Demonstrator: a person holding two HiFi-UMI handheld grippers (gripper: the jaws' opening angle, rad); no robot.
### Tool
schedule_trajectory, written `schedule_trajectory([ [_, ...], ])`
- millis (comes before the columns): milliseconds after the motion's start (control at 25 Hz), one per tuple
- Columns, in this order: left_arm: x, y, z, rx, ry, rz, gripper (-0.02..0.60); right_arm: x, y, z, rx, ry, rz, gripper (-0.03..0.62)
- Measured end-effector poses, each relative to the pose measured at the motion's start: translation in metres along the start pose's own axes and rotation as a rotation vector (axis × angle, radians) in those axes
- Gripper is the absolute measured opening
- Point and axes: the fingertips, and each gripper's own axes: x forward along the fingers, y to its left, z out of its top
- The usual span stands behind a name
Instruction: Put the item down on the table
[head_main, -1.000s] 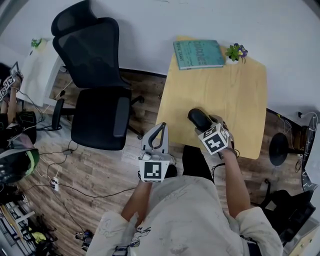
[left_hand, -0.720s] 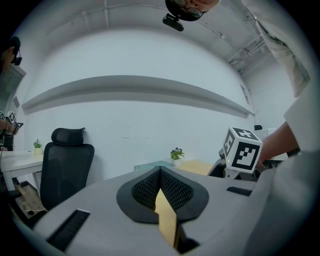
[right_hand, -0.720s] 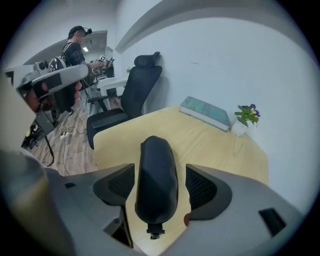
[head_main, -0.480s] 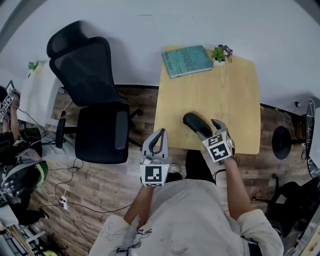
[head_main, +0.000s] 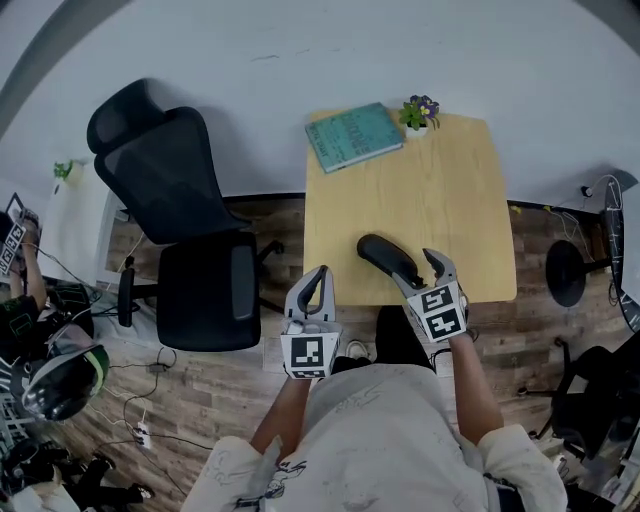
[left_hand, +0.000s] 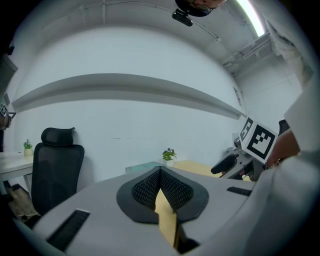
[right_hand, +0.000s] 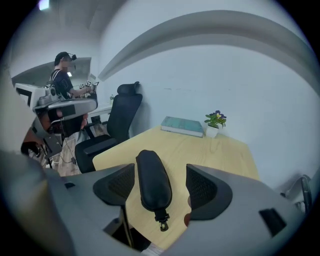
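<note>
A black oblong padded case (head_main: 386, 256) (right_hand: 152, 179) with a small clip at its near end lies on the wooden table (head_main: 450, 190) (right_hand: 220, 150) near the front edge. My right gripper (head_main: 412, 270) (right_hand: 160, 189) is open, its jaws standing on either side of the case with a gap on each side. My left gripper (head_main: 318, 276) (left_hand: 160, 174) is shut with nothing in it, held off the table's front left corner. In the left gripper view the case (left_hand: 224, 163) shows at the right.
A teal book (head_main: 353, 136) (right_hand: 183, 126) and a small potted plant (head_main: 419, 112) (right_hand: 215, 122) sit at the table's far edge by the wall. A black office chair (head_main: 190, 240) (right_hand: 117, 125) stands left of the table. Cables cross the floor. A person works at a desk (right_hand: 65, 102).
The right gripper's jaws have spread apart from the case, which now rests on the table near its front edge. The head view has shifted. The left gripper stays shut.
</note>
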Motion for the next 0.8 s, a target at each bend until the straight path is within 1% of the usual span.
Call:
schedule_trajectory([
  [160,0.003,-0.006,0.003,0.010,0.002,-0.015,0.008,-0.016,-0.010,0.010,0.040,-0.099,-0.050,0.331],
  [480,0.005,-0.012,0.009,0.028,-0.009,-0.044,0.006,-0.051,-0.027,0.029,0.063,-0.284,-0.178,0.331],
  [640,0.005,-0.012,0.005,0.030,-0.003,-0.047,0.006,-0.068,-0.029,0.038,0.053,-0.344,-0.213,0.331],
  [800,0.005,-0.010,0.010,0.037,-0.015,-0.041,0.006,-0.087,-0.037,0.050,0.067,-0.408,-0.249,0.331],
])
